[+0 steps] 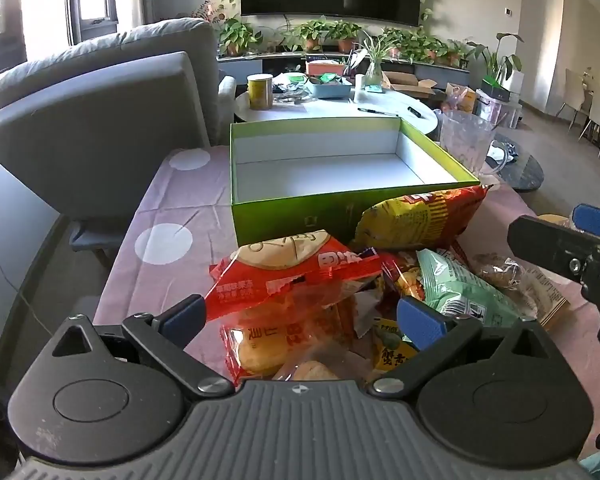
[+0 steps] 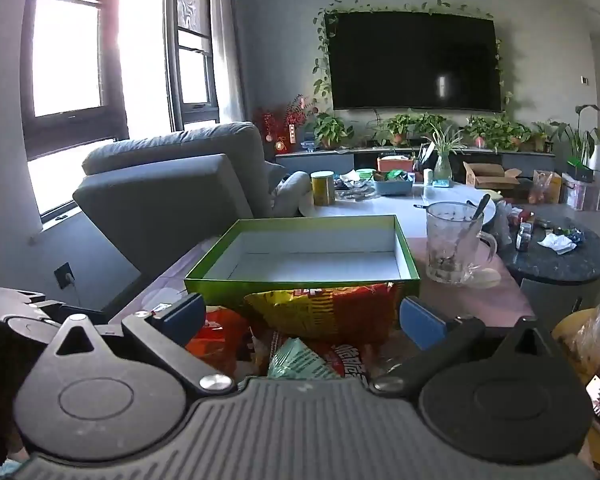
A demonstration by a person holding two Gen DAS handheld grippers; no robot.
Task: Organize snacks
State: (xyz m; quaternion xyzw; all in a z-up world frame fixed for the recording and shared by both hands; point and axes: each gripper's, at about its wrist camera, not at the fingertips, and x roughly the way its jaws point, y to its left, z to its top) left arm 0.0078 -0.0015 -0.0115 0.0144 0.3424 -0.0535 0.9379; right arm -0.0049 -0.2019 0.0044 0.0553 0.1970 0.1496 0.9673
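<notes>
Left wrist view: the left hand-held gripper (image 1: 302, 316), jaws wide apart and empty, straddles the red snack bag (image 1: 292, 280), its long axis crosswise; the green box (image 1: 340, 216) lies at 12 o'clock. Right wrist view: the right hand-held gripper (image 2: 300, 320), apart and empty, faces the yellow-red bag (image 2: 324, 312) against the box at 12 o'clock; the left seems nearer its bag.

A surface covered with a pink cloth (image 1: 160, 216) printed with large white dots. On it sits an open green box (image 1: 300, 216) with a white, empty inside. Against the box's near wall lies a heap of snack bags: a red and yellow bag (image 1: 420, 216) leaning on the box, a red bag (image 1: 284, 276), a pale green bag (image 1: 456, 284). Beside the box's right far corner stands a glass mug (image 2: 454, 240) with a spoon in it.
</notes>
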